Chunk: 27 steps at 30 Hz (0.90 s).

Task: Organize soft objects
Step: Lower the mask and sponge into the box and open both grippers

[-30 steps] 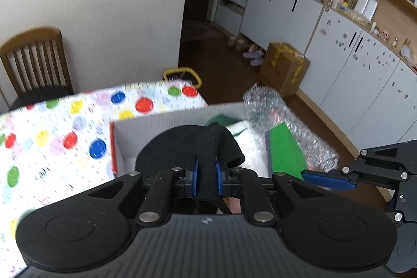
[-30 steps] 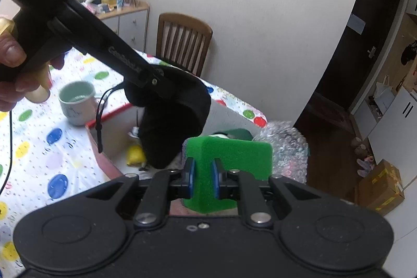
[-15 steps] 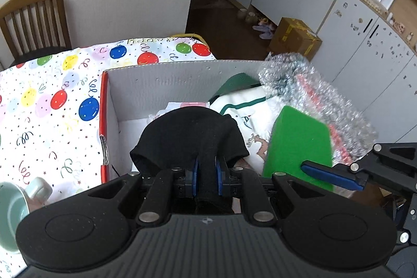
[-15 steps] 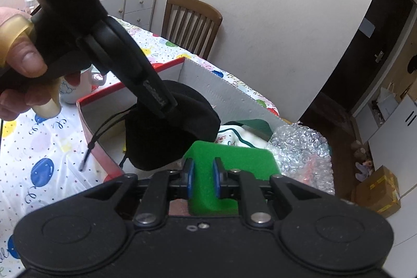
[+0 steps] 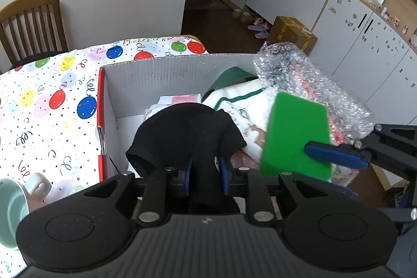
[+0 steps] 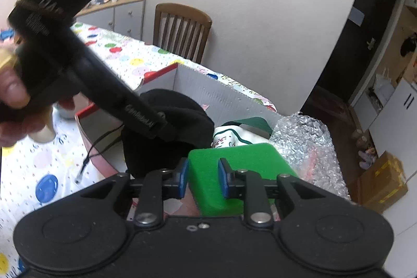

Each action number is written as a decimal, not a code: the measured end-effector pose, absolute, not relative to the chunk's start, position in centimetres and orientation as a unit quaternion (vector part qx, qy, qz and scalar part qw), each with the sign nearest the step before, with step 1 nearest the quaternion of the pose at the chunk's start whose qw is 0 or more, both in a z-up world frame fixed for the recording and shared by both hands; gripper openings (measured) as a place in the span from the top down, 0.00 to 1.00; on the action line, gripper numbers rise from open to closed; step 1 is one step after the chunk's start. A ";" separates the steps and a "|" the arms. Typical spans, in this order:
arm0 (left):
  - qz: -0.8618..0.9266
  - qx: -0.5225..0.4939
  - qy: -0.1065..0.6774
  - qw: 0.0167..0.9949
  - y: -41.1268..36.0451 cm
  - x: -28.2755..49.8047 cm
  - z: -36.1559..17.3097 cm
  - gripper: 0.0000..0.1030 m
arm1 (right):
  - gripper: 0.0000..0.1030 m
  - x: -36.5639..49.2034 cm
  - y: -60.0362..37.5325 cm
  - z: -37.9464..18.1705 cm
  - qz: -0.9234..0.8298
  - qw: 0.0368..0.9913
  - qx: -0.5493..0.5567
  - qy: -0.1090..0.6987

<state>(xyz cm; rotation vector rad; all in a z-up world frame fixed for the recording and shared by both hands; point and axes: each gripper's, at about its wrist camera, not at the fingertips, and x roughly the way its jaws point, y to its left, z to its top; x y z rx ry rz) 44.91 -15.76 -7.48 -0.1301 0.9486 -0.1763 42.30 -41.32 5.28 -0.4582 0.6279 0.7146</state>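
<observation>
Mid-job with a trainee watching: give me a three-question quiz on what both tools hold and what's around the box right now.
1. True or false: the left tool is shut on the black fabric pouch.
2. Multiple choice: the right tool grips a) a yellow cup, b) the green foam block, c) a red ball.
3. Fill in: the crinkled clear ______ lies at the right side of the white corrugated box.

Key: 1 true; 2 b; 3 bubble wrap.
</observation>
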 end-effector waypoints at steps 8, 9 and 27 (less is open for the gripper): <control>-0.086 -0.063 0.432 0.896 -15.9 42.8 -5.8 0.71 | 0.65 42.4 -43.2 6.7 0.345 0.872 -0.154 0.311; -0.085 -0.064 0.428 0.898 -15.8 42.4 -5.5 0.69 | 0.63 42.3 -43.4 6.9 0.346 0.873 -0.147 0.311; -0.051 -0.062 0.330 0.940 -14.9 34.5 -0.4 0.21 | 0.20 38.6 -46.9 11.5 0.341 0.900 -0.064 0.262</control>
